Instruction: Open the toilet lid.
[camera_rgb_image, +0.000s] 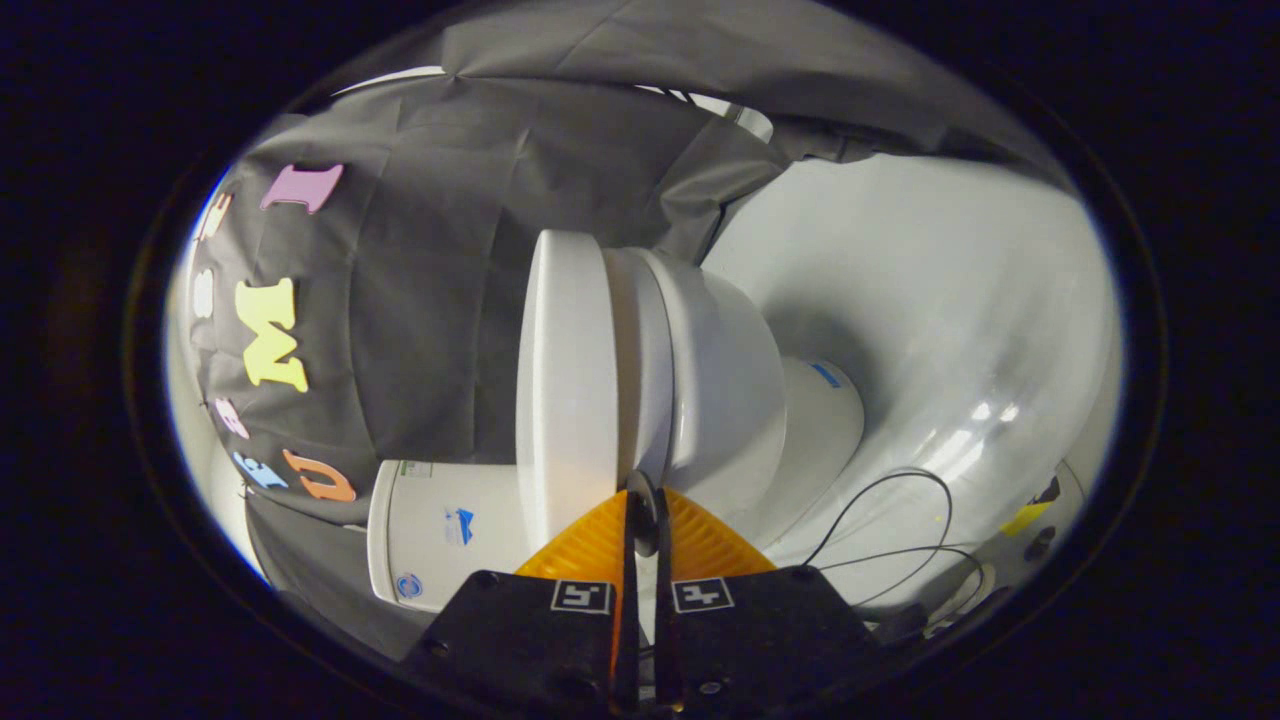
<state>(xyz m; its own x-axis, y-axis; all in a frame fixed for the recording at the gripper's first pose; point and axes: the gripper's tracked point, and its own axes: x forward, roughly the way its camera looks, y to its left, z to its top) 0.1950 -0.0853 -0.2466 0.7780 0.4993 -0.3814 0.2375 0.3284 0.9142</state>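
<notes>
From where I sit the job isn't done: the lid (565, 380) still lies flat on the seat (632, 350), no gap I can make out between them along the edge. Camera is rolled on its side, so the toilet reads sideways, lid toward the booth cloth (430, 300), bowl (730, 400) toward the floor (950, 300), tank (440, 535) just beside the fingers on the lid side. Gripper (641, 500) is right up at the lid/seat seam, fingers nearly closed with just a thin slit between them. Tips look to be at or touching the edge where lid meets seat, but I can't tell whether anything is actually pinched between them; no lid rim showing in the slit. My read: we're at the approach/engage stage, all of the lifting is left. Need the tips under or on the lid lip, then swing it up toward the tank. Loose cables (900, 530) on the floor beyond the bowl, well apart from the fingers.
</notes>
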